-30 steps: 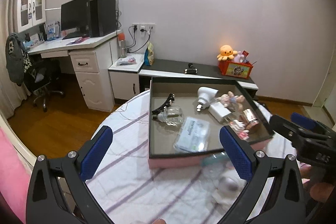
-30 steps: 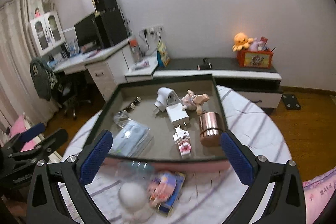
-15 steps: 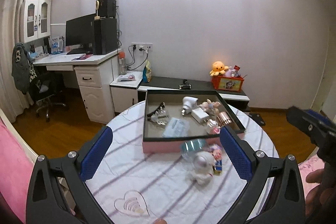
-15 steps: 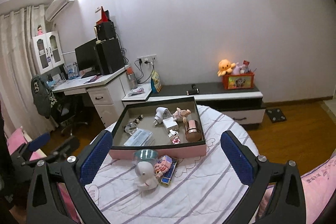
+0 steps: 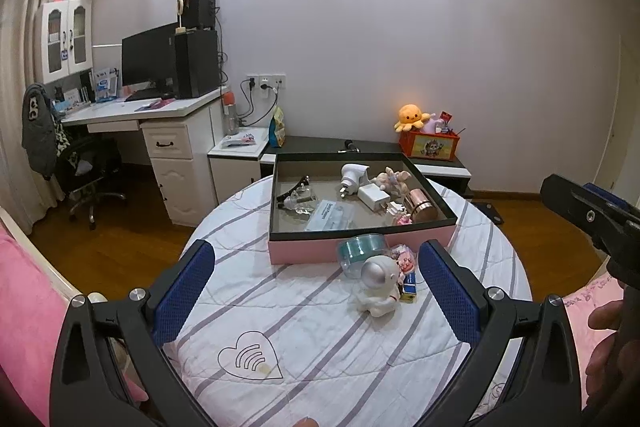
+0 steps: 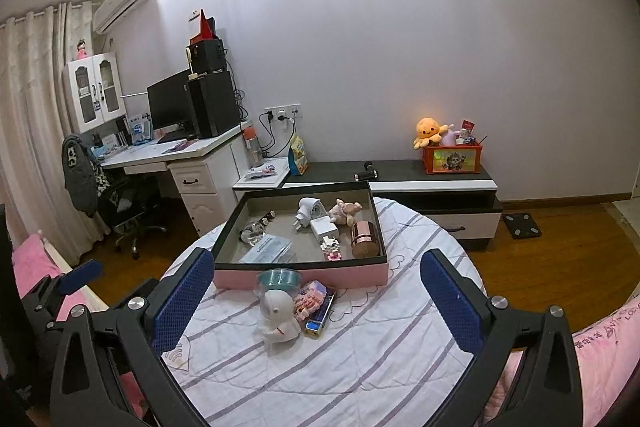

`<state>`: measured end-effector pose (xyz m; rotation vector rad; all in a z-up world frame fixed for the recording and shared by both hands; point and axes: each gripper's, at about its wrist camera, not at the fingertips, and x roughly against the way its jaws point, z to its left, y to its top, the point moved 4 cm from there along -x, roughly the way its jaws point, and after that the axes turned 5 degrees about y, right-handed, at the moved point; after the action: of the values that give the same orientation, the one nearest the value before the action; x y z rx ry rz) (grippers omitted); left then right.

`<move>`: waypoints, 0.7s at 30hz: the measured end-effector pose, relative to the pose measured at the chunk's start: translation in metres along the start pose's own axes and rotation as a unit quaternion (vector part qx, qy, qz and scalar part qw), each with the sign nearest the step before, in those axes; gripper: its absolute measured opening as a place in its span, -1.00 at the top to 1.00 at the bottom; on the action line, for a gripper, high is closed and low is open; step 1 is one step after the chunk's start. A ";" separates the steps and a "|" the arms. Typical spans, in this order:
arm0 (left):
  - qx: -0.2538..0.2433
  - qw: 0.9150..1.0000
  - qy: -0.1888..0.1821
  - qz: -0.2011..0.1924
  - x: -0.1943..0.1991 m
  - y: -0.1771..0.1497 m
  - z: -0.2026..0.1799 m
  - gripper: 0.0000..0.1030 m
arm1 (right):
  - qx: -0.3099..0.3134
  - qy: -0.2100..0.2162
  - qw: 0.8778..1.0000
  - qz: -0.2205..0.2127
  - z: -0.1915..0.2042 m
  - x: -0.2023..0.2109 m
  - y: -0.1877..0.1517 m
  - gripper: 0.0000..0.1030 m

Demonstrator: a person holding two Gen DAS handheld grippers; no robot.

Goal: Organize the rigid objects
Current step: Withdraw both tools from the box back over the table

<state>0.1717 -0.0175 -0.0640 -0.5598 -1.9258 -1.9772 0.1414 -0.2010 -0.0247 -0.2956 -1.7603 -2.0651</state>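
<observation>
you hold both tongs, left and right, level, spread wide apart and gripping nothing

Home bedroom/study. White desk with monitor and office chair at left of frame, wall air conditioner upper left, curtains far left, low TV-style cabinet with plush octopus center right, pink bedding at lower left, wood floor.
</observation>
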 end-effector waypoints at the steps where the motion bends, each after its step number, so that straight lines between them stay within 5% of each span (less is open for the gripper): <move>1: 0.000 1.000 0.000 0.000 0.000 0.000 0.000 -1.00 | 0.000 0.000 1.000 0.000 0.000 0.000 0.000 -1.00; 21: 0.003 1.000 -0.004 0.013 -0.005 -0.008 -0.001 -1.00 | -0.010 -0.010 1.000 0.007 -0.010 0.001 -0.005 -1.00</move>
<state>0.1722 -0.0188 -0.0730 -0.5889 -1.9188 -1.9554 0.1394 -0.2108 -0.0303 -0.3363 -1.7447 -2.0785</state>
